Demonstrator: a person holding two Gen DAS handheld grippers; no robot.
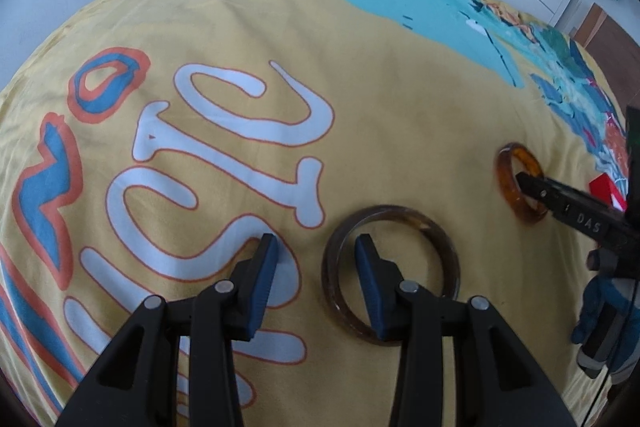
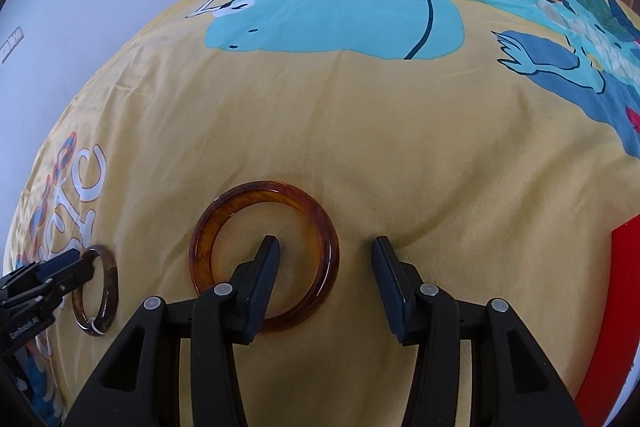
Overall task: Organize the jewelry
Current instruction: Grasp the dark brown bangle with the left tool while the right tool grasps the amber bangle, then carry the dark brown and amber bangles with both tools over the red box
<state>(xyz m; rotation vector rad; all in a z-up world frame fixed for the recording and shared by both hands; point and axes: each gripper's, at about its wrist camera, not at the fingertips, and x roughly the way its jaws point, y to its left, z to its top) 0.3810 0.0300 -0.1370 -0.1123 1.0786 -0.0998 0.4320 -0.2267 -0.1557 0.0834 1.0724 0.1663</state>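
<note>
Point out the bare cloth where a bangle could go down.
Bare yellow bedspread stretches beyond the amber resin bangle, up to the teal cartoon print. Crowded: near edge, with the dark brown bangle and red box.

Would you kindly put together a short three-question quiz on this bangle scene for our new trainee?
1. True or false: the left tool has one finger inside the dark brown bangle and one outside it.
2. Which bangle does the right tool straddle? A) the amber bangle B) the dark brown one C) neither
3. Fill in: both bangles lie flat on a yellow printed ____.

Key
1. True; neither pad presses the rim yet.
2. A; its left finger sits inside the ring, the right finger outside.
3. Bedspread.
</note>
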